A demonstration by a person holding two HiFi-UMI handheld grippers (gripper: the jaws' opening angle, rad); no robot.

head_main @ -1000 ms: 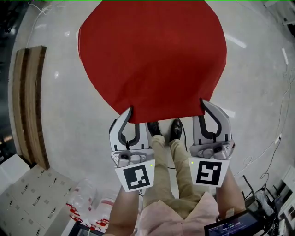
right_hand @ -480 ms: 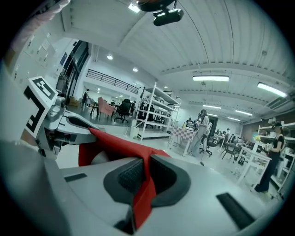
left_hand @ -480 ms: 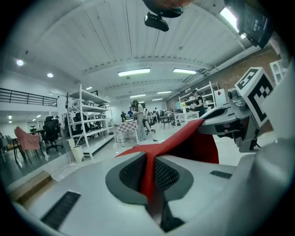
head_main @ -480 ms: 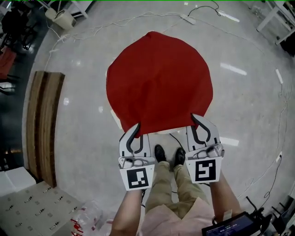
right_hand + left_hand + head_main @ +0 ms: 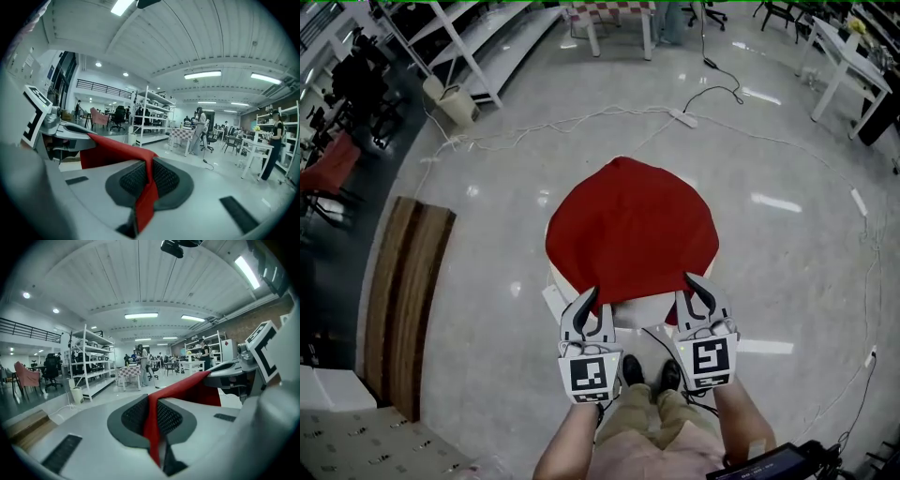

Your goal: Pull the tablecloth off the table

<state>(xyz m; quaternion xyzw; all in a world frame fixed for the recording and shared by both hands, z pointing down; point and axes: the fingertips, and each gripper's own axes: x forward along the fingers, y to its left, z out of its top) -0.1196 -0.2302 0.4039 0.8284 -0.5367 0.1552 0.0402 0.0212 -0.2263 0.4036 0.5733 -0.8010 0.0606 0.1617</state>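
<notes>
A round red tablecloth (image 5: 633, 230) drapes a small white table (image 5: 555, 298) in the head view. My left gripper (image 5: 586, 305) is shut on the cloth's near edge at the left. My right gripper (image 5: 698, 286) is shut on the same edge at the right. White table surface shows under the lifted edge between them. In the left gripper view the red cloth (image 5: 152, 427) is pinched between the dark pads (image 5: 133, 416). In the right gripper view a fold of the cloth (image 5: 147, 197) sits between the pads (image 5: 164, 180) and runs left toward the other gripper (image 5: 61, 129).
A wooden board (image 5: 403, 300) lies on the glossy floor at the left. Cables (image 5: 581, 122) and a power strip (image 5: 684, 117) lie beyond the table. White shelving (image 5: 478, 47) and a white desk (image 5: 844, 66) stand farther off. The person's shoes (image 5: 647, 370) are just behind the grippers.
The head view has tilted up, so the cloth looks smaller and farther away. Both grippers have kept hold of the near edge, and white table now shows under it.
</notes>
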